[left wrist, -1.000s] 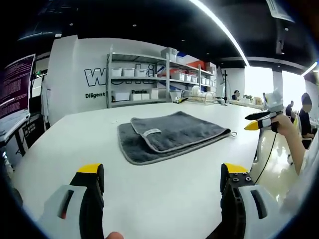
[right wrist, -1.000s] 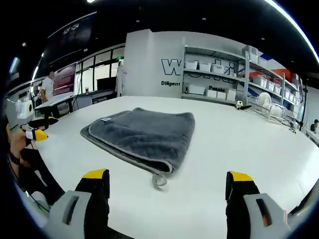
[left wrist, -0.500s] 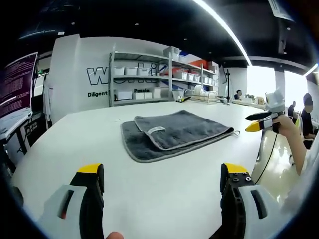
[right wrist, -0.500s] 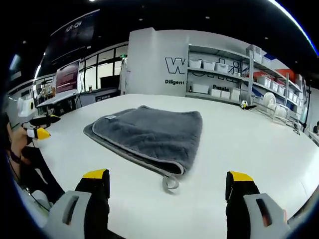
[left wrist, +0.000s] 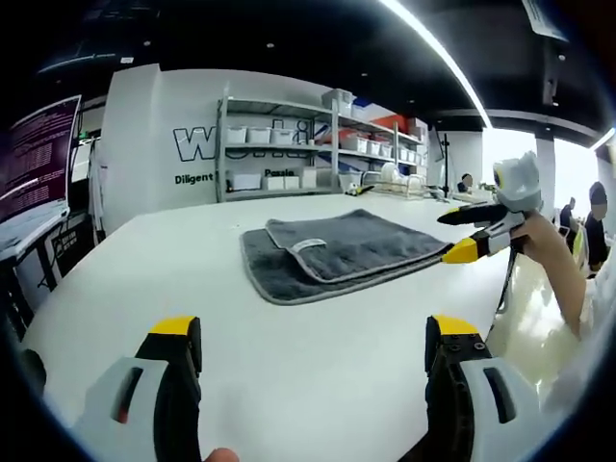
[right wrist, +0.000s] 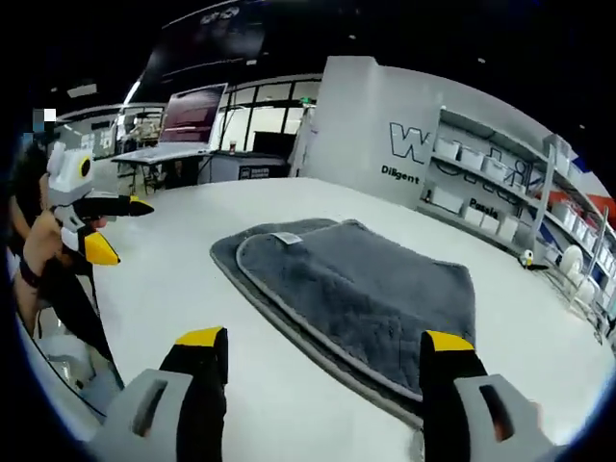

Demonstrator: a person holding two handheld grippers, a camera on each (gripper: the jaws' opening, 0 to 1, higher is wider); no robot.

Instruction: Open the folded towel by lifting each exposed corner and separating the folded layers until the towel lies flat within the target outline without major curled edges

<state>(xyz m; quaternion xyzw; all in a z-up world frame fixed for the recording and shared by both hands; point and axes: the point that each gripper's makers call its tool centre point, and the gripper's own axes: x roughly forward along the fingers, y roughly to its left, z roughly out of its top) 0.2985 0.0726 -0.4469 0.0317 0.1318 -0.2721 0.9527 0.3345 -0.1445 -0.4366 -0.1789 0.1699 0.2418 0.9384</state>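
Note:
A grey towel [left wrist: 337, 252] lies folded in layers on the white table [left wrist: 289, 356], a white tag on its top layer. My left gripper [left wrist: 313, 332] is open, well short of the towel's near edge. My right gripper [left wrist: 450, 236] comes in from the right, open, with its yellow tip at the towel's right corner. In the right gripper view the towel [right wrist: 366, 289] runs down between my right gripper's [right wrist: 324, 342] open jaws, with its near corner by the right jaw. My left gripper [right wrist: 120, 229] shows at the left, held by a hand, open and off the towel.
Metal shelves with white bins [left wrist: 279, 159] stand past the table's far edge against a white wall. A screen [left wrist: 34, 164] hangs at the left. People [left wrist: 592, 217] sit at the right by bright windows. Bare tabletop surrounds the towel.
My right gripper has moved in to the towel's corner, so the towel looms larger between its jaws. The left gripper has edged slightly closer. The towel has not moved.

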